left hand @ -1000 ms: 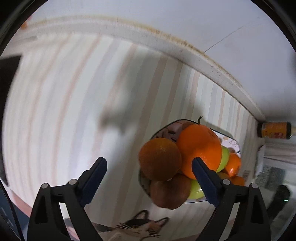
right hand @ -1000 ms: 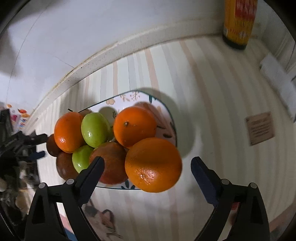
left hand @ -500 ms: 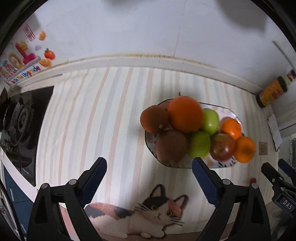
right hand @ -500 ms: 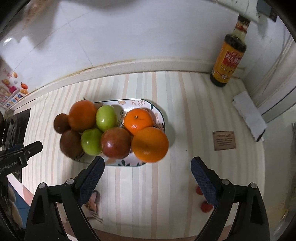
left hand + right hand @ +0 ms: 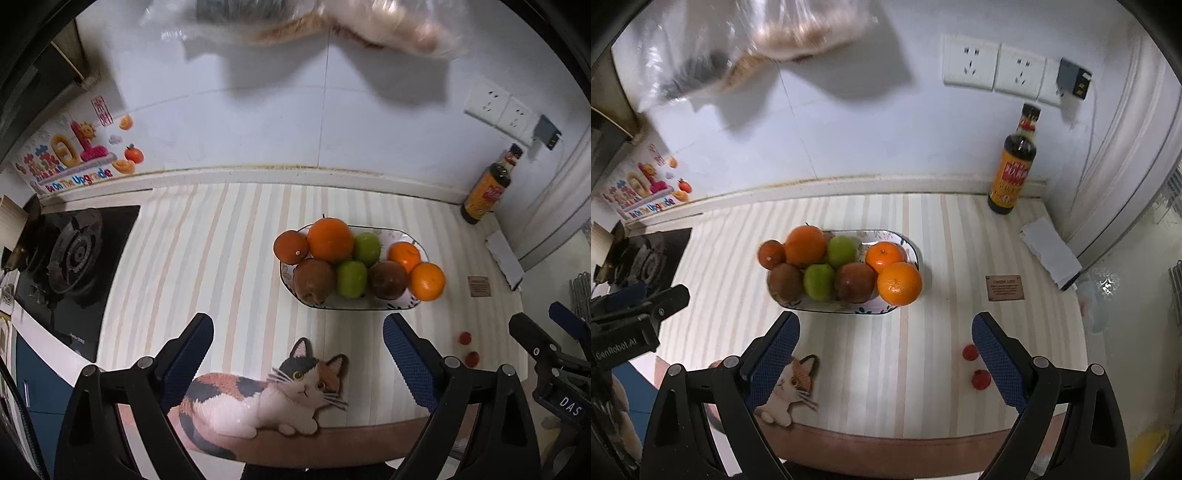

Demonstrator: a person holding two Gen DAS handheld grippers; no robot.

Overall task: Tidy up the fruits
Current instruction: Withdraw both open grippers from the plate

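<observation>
Left gripper (image 5: 298, 334) spread wide, empty, above cat mat (image 5: 266, 391); fruit plate (image 5: 399, 305) at 1 o'clock; bottle (image 5: 487, 192) at 2 o'clock.

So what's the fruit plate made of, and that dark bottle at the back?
The fruit plate looks like glazed ceramic: a glossy white surface with a painted dark rim line and small leaf patterns. The dark bottle is probably glass, though it could be plastic: it is shiny and see-through dark near the neck, with what looks like a paper yellow-and-red label wrapped around it.
</observation>
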